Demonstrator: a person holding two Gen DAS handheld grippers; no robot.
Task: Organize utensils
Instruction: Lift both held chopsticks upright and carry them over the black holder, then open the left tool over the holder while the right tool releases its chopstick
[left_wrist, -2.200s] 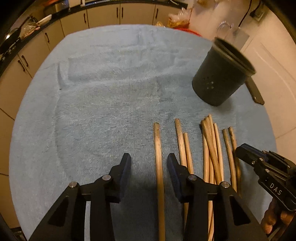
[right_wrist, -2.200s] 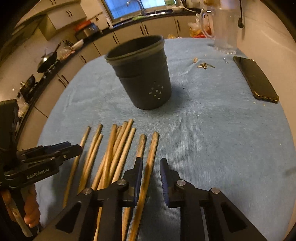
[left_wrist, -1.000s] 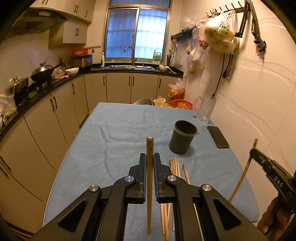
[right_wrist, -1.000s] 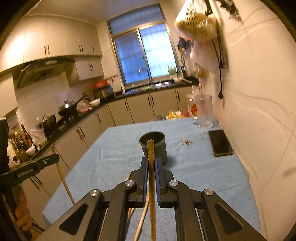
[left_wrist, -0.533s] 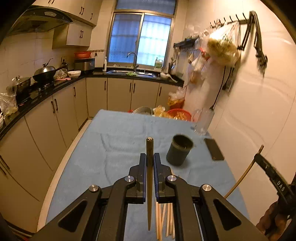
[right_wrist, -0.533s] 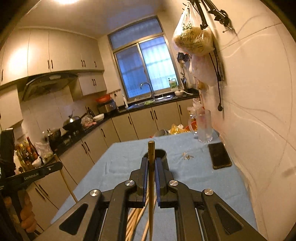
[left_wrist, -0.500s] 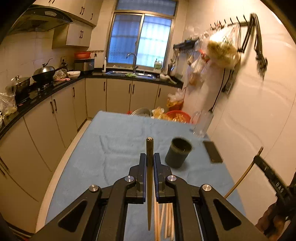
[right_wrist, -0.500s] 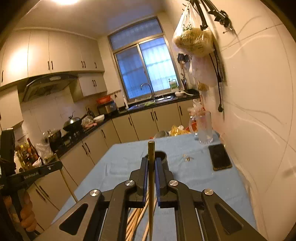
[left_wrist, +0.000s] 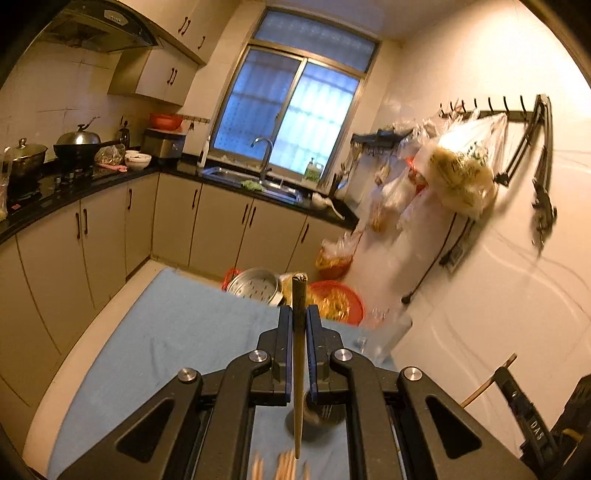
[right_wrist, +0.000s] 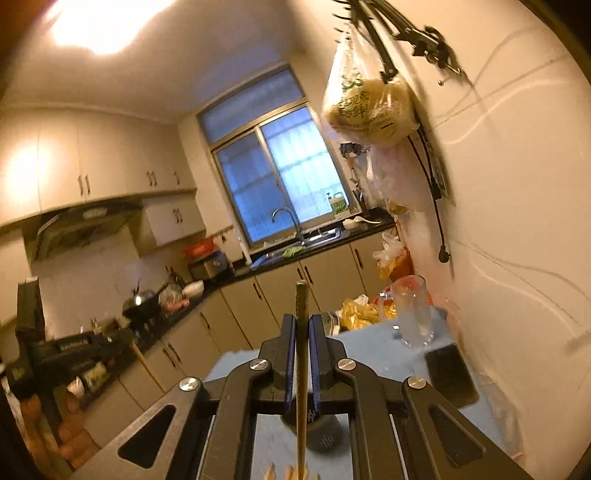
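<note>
The left tool (left_wrist: 298, 332) is clamped on a wooden chopstick (left_wrist: 297, 369) standing upright at the centre of its frame, above the blue-covered bench (left_wrist: 177, 332). The right tool (right_wrist: 302, 332) likewise grips a second chopstick (right_wrist: 301, 369) upright at mid-frame. Below each, at the bottom centre, lie the dark holder cup (right_wrist: 325, 435) and the tips of the loose chopsticks (left_wrist: 284, 469).

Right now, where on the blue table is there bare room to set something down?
The blue cloth is bare along its left side, towards the cabinets. It is crowded on the right by the wall: glass mug, phone, dark cup and loose chopsticks at the near edge.
</note>
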